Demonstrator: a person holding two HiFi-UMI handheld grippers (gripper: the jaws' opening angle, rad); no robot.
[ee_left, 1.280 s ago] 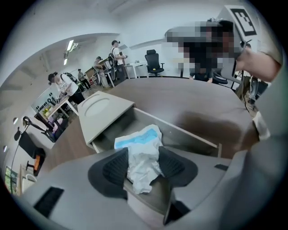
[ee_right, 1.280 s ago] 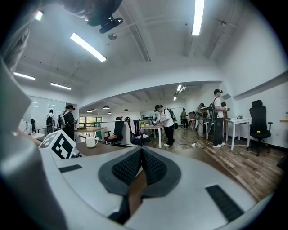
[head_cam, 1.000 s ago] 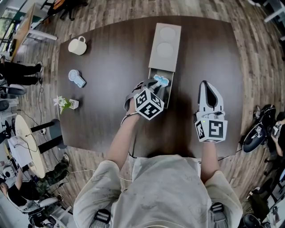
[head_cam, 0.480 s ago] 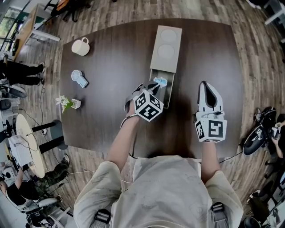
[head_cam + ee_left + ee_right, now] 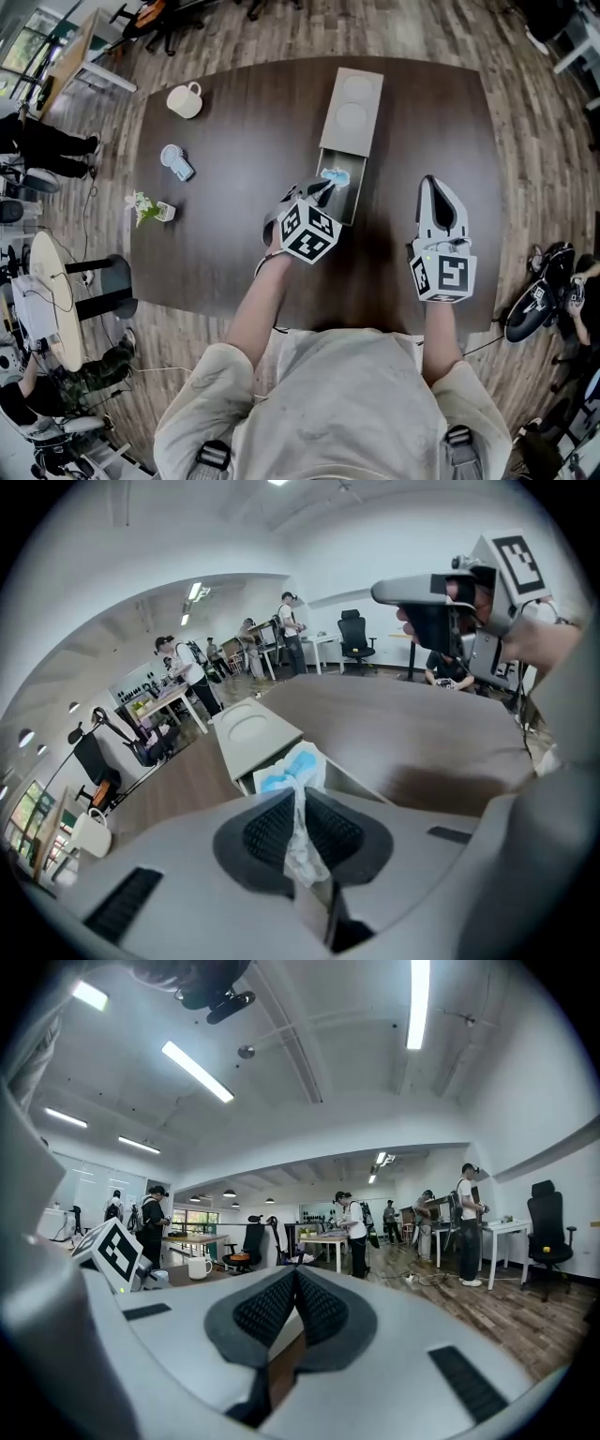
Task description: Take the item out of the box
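The item [image 5: 336, 175], a blue-and-white packet, is being held at the box's [image 5: 352, 94] open end by the left gripper [image 5: 323, 187], forearm stretched forward over the surface [image 5: 225, 150]. The right gripper [image 5: 432, 183] is being held well apart, pointing ahead.

In the left gripper view, the packet's wrapper is being pinched between the fingers [image 5: 267, 829].

In the right gripper view, the fingers are being pressed together, empty.

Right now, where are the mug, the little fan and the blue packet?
mug [image 5: 184, 101]: head view, on its round body.
little fan [image 5: 171, 156]: head view, on its round head.
blue packet [image 5: 291, 764]: left gripper view, on its blue upper part.
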